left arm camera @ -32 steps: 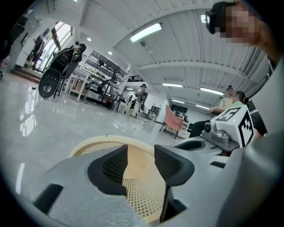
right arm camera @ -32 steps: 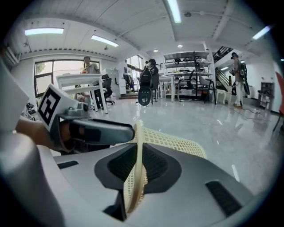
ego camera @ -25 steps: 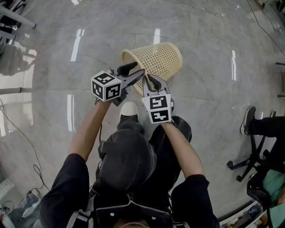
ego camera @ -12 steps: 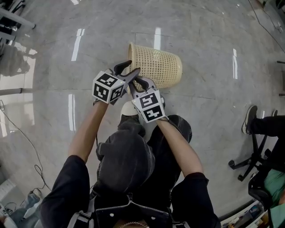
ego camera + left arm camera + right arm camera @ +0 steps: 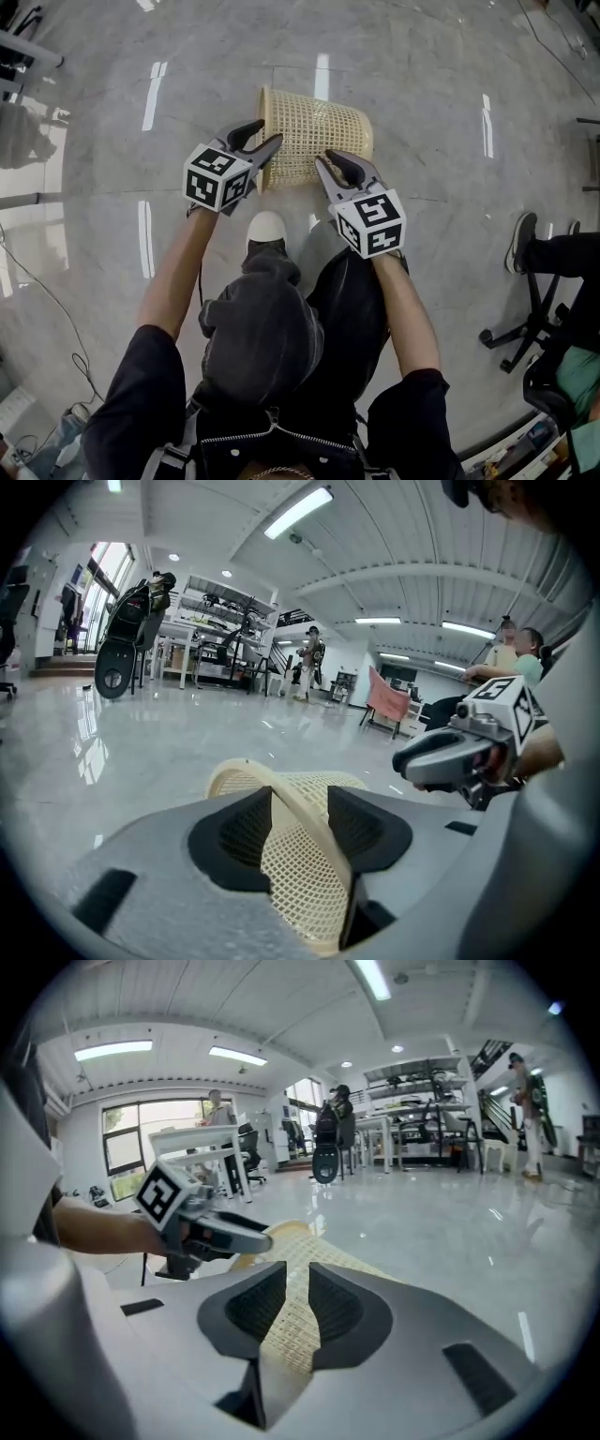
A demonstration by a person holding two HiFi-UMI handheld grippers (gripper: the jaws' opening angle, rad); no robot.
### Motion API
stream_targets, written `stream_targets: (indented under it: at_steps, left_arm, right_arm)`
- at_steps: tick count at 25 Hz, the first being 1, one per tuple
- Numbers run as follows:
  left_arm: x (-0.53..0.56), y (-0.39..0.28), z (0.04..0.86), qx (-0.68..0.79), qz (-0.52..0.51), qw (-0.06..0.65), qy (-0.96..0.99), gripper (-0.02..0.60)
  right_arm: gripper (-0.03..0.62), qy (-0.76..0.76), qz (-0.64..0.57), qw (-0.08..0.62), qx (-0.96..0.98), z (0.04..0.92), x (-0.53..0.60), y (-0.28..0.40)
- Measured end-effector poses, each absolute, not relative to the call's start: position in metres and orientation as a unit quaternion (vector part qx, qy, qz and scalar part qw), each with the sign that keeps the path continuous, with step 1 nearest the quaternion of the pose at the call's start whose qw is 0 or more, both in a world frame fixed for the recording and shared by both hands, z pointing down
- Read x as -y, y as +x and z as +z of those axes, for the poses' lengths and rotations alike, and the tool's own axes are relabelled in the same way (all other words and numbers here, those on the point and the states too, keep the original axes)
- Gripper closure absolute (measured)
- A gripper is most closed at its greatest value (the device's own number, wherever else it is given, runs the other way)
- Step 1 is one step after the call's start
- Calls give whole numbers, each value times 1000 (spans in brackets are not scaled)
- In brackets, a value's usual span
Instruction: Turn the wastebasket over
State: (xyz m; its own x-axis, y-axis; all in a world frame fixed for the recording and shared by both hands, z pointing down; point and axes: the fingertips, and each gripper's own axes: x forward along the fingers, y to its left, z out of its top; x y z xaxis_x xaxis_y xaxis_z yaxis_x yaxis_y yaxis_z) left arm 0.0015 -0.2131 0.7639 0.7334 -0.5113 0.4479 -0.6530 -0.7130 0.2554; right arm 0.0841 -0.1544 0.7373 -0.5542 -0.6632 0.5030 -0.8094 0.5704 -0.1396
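The cream lattice wastebasket (image 5: 319, 131) lies on its side on the grey marble floor, mouth to the left. My left gripper (image 5: 268, 133) is shut on its rim; in the left gripper view the rim band (image 5: 298, 803) runs between the two pads. My right gripper (image 5: 325, 158) sits at the basket's near side wall, further right. Its jaws have just been opening and stand a narrow gap apart. The mesh (image 5: 298, 1269) shows through that gap, and I see nothing clamped. Each gripper also appears in the other's view: the right gripper (image 5: 417, 761) and the left gripper (image 5: 246, 1237).
The person's white shoe (image 5: 267, 228) stands just below the basket. An office chair (image 5: 530, 342) and another person's foot (image 5: 521, 246) are at the right. Cables (image 5: 37, 291) trail on the left. Desks, shelves and people stand far back in the room.
The basket has swung so its rim now faces left, edge-on. My right gripper left the rim beside the left gripper and moved right along the basket's side. The left gripper keeps its hold.
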Motion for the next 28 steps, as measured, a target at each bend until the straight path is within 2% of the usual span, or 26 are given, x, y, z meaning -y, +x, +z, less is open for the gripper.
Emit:
stream_targets:
  at_steps: [1, 4, 6, 10, 16, 20, 25, 28]
  left_arm:
    - [213, 2, 764, 321, 175, 203, 909, 396]
    - [213, 2, 765, 320, 178, 202, 908, 396]
    - [213, 2, 766, 319, 182, 202, 908, 396]
    - [212, -6, 766, 324, 180, 206, 906, 403]
    - [211, -23, 766, 330, 178, 209, 903, 407]
    - [209, -30, 767, 336, 193, 193, 902, 472]
    - [210, -25, 767, 336, 204, 177, 902, 472]
    - [211, -20, 767, 336, 195, 177, 904, 472]
  right_arm:
    - [527, 441, 198, 195, 853, 741, 161, 106]
    - [404, 468, 263, 180, 824, 767, 172, 159]
    - [354, 477, 294, 184, 807, 790, 172, 184]
    - [329, 474, 338, 193, 790, 824, 165, 200]
    - [316, 420, 409, 171, 792, 849, 154, 178]
    - [318, 383, 469, 134, 785, 854, 148, 167]
    - [318, 398, 432, 170, 791, 849, 150, 169]
    - [318, 419, 422, 168, 786, 845, 153, 176]
